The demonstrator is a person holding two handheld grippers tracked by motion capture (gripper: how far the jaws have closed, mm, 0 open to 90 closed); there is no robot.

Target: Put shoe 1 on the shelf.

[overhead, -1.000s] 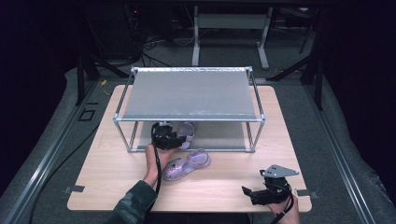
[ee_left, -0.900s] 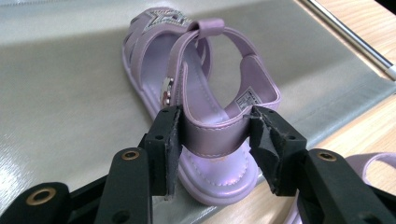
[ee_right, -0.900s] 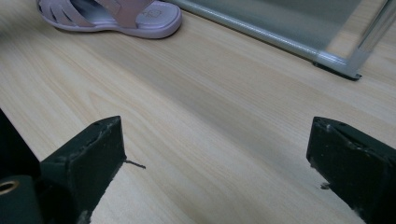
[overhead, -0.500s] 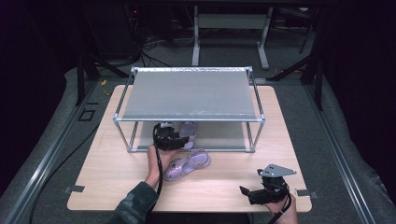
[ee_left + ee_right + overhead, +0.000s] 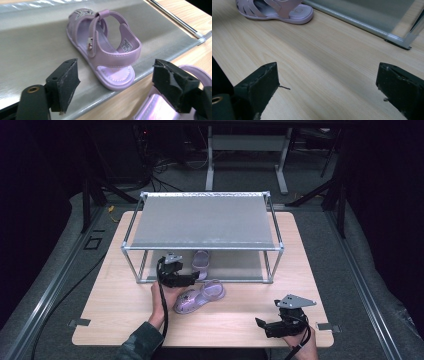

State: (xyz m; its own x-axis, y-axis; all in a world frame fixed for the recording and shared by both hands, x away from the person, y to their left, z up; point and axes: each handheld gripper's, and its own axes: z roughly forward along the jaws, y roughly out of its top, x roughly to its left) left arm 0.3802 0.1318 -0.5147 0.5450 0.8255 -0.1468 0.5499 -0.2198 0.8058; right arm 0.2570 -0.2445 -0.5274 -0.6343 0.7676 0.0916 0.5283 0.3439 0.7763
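Shelf fabric (image 5: pixel 202 222) on the rack's upper level hides most of the lilac sandal (image 5: pixel 200 260) parked on the lower shelf (image 5: pixel 30 50); from the high view you see only its near end poking out under the front rail. Your left gripper view shows that sandal whole, heel toward you, its sole just overhanging the shelf's near edge. The second sandal (image 5: pixel 199 296) lies on the bench (image 5: pixel 115 305) just in front of the rack (image 5: pixel 276 247), right beside your left hand (image 5: pixel 162 296); in the left gripper view it is cut off at the bottom right behind one jaw, and in the right gripper view its toe is cropped by the top edge.

Your left tongs (image 5: pixel 191 279) stand open with nothing between them, aimed at the shelved sandal's heel without touching it. Your right tongs (image 5: pixel 260 324) are also spread wide and empty, low over bare bench at the near right corner, well apart from both sandals.

Compared with a second ago, your right tongs have slid slightly toward the near edge; your left tongs and both sandals sit where they were.
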